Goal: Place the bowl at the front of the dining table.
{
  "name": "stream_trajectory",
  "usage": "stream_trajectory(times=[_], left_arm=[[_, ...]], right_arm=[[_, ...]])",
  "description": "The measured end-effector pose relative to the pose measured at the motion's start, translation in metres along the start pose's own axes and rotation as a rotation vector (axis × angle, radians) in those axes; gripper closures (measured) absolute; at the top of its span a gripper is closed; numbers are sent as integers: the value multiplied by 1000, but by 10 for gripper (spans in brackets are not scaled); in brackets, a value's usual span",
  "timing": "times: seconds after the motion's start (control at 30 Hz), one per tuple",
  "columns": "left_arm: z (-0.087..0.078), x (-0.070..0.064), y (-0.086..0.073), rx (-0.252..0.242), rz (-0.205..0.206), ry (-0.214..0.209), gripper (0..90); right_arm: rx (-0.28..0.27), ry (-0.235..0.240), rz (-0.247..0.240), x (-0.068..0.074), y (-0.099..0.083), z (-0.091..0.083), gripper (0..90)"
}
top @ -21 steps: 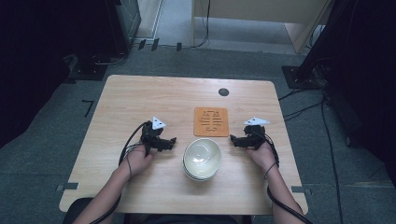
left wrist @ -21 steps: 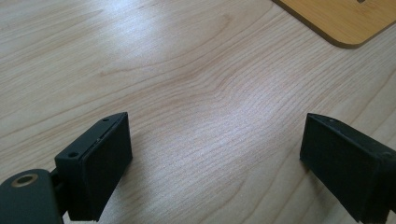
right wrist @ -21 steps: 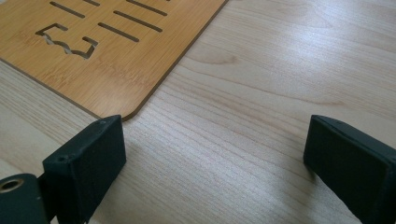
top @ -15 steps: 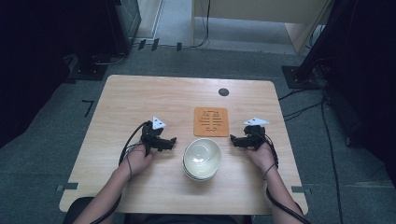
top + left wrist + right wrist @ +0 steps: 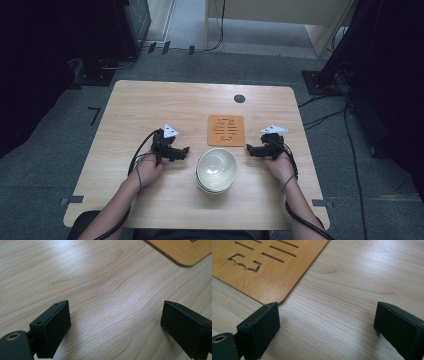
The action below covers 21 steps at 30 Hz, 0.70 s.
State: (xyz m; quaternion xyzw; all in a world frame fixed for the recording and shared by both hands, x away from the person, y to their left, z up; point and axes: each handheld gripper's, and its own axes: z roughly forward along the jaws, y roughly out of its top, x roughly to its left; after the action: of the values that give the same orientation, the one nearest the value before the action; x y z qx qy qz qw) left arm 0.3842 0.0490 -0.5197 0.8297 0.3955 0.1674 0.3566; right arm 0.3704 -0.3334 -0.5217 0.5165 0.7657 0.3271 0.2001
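- Nothing much has moved since the earlier frames: both hands rest in the same spots on the wooden table (image 5: 150,105).
- At centre near the person, a stack of pale bowls (image 5: 216,170) sits between the grippers, touching neither.
- To its left, the left gripper (image 5: 186,150) lies low with its jaws spread wide and empty.
- To its right, the right gripper (image 5: 248,149) is likewise wide and empty.
- Just beyond the bowls lies a flat orange slotted mat (image 5: 226,130).
- Risk: a grip on one rim could lift just the top bowl, or tip the stack, because smooth glaze slips between the pads.
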Motion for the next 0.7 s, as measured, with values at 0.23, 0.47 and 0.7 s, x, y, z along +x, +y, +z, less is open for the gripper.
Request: stream_trajectory(times=[0.23,0.47,0.7], left_arm=[[0,0,0,1,2,-1,88],[0,0,0,1,2,-1,88],[0,0,0,1,1,-1,88]], right_arm=[[-35,38,40,-2,7,-9,62],[-44,104,25,5,13,-15,170],[-40,151,34,11,19,-19,182]])
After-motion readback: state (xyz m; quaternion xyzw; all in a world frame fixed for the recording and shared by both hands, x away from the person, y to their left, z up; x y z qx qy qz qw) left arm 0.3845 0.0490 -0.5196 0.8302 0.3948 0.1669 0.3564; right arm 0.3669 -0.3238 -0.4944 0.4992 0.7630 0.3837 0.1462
